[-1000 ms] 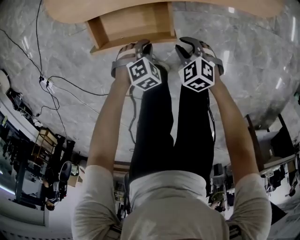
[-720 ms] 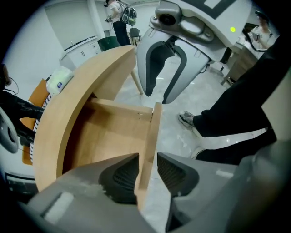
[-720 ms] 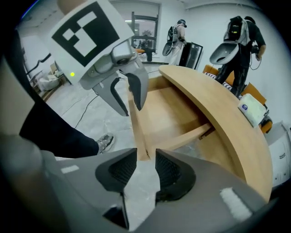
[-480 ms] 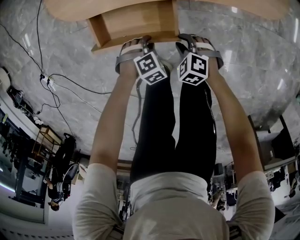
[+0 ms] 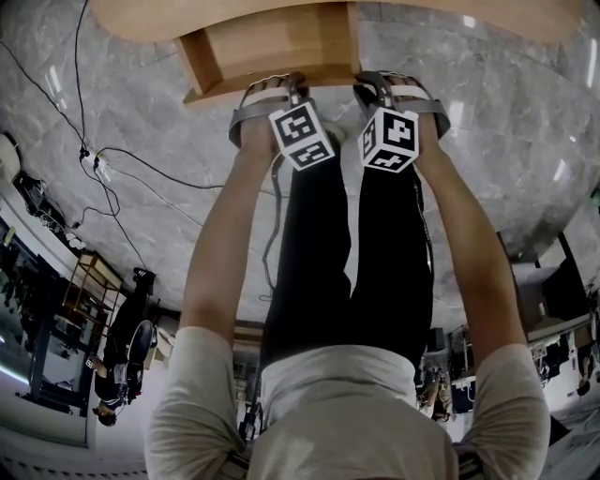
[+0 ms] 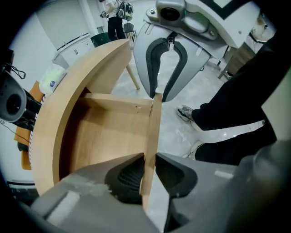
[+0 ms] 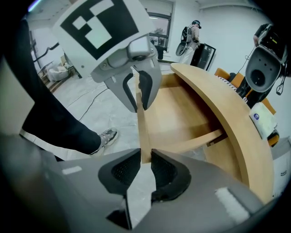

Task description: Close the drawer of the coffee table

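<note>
The drawer (image 5: 272,47) stands pulled well out from under the curved top of the coffee table (image 5: 169,14), its bare wooden inside open to view. Both grippers sit on the drawer's front board (image 6: 153,123), side by side along its upper edge and pointing down at it. The left gripper (image 6: 149,166) holds the end of that edge near the drawer's left side. Its jaws have just been closing, and the thin board now stands upright between the two ribbed pads, which press on its faces. The right gripper (image 7: 145,166) is near the drawer's right corner. Its jaws have also just been closing and are narrowed onto the same board, one pad on the inner face and one on the outer. The person's legs in black trousers (image 5: 347,253) are on the outer side of the drawer, just in front of the board, with a shoe (image 6: 185,113) on the pale marble floor (image 5: 487,112) close by. Cables (image 5: 122,159) lie on the floor well off to the drawer's left.
</note>
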The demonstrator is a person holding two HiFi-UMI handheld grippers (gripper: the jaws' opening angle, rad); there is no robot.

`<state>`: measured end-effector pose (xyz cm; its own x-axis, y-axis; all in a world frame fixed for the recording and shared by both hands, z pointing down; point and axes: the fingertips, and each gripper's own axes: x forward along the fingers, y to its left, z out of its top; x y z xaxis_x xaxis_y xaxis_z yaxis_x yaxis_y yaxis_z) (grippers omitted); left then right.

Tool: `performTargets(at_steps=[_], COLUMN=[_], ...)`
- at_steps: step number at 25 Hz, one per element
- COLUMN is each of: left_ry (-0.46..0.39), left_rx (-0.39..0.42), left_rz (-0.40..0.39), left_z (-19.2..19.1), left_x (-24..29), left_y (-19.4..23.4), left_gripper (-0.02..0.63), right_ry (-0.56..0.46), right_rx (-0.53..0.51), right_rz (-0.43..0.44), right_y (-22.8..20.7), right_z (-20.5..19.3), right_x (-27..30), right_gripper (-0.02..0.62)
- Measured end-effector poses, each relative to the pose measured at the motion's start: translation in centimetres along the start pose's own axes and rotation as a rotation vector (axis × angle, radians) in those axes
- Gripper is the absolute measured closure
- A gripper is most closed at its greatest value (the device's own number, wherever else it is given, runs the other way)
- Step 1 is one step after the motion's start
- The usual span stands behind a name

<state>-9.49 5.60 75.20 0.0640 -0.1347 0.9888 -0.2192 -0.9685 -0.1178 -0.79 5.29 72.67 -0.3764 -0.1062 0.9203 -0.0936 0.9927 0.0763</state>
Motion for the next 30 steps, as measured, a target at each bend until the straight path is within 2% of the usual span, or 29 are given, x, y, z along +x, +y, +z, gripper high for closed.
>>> performTargets(at_steps=[12, 22, 27, 30], left_ry=[-0.034, -0.052, -0.073, -0.071], left_rx=[-0.017, -0.026, -0.027, -0.038], left_rz=[-0.018, -0.043, -0.034, -0.035], left_z=[0.2, 0.4, 0.3, 0.2], left_x=[-2.5, -2.5, -2.3, -2.3], left_y=[1.0, 1.0, 1.1, 1.9], left_gripper=[0.504, 0.503, 0.505, 0.504], right_ry=[-0.017, 0.025, 0.023, 0.003], right_rx=[0.02, 0.033, 0.003, 0.03], right_rz=[-0.002, -0.01, -0.029, -0.051], right_y=[-1.1, -1.1, -1.3, -2.2], right_z=[1.2, 0.9, 1.0, 1.3], right_x=[-2.3, -2.2, -1.9, -1.9], right_gripper=[0.517, 0.517, 0.517, 0.515])
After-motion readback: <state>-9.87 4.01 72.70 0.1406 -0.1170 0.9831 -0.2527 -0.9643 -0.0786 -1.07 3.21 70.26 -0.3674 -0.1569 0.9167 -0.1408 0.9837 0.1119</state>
